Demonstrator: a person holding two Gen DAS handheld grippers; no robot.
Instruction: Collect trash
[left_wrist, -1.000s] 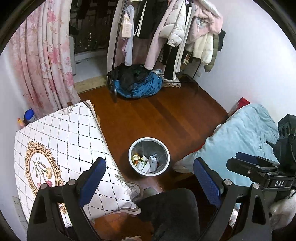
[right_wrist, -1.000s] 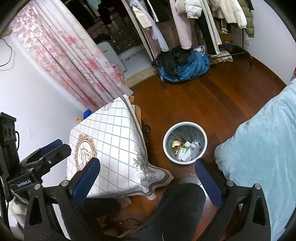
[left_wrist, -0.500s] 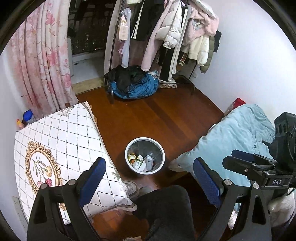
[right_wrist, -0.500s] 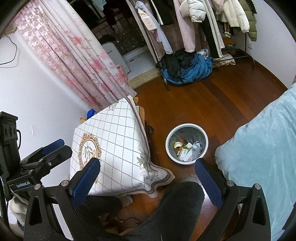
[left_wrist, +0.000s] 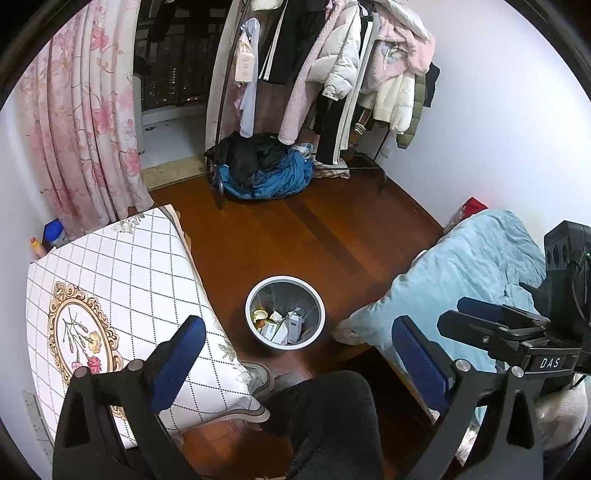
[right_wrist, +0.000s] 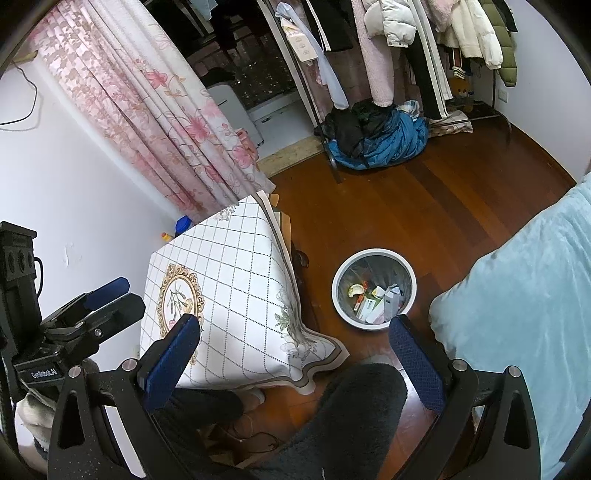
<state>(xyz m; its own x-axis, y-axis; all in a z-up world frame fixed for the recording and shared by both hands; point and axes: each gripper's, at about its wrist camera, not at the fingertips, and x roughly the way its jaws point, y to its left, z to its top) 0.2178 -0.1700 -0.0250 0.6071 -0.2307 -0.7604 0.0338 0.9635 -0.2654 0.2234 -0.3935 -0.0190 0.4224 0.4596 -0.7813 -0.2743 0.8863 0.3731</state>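
A round grey waste bin (left_wrist: 285, 311) (right_wrist: 373, 288) stands on the wooden floor between table and bed, holding several cartons, wrappers and a fruit peel. My left gripper (left_wrist: 297, 354) hangs high above the floor, open, nothing between its blue pads. My right gripper (right_wrist: 295, 354) is likewise high up and open, empty. Each gripper shows in the other's view: the right gripper (left_wrist: 491, 328) at the right edge, the left gripper (right_wrist: 96, 306) at the left edge. The bin lies well below and ahead of both.
A small table with a white checked cloth (left_wrist: 110, 306) (right_wrist: 229, 291) stands left of the bin. A bed with a light blue blanket (left_wrist: 472, 273) (right_wrist: 524, 306) is on the right. A clothes rack (left_wrist: 332, 74) and pink curtain (left_wrist: 81, 122) stand behind. A person's dark-trousered legs (left_wrist: 328, 417) are below.
Both grippers have risen and drawn back a little, so the bin and table look smaller and farther below. Both stay open and empty.
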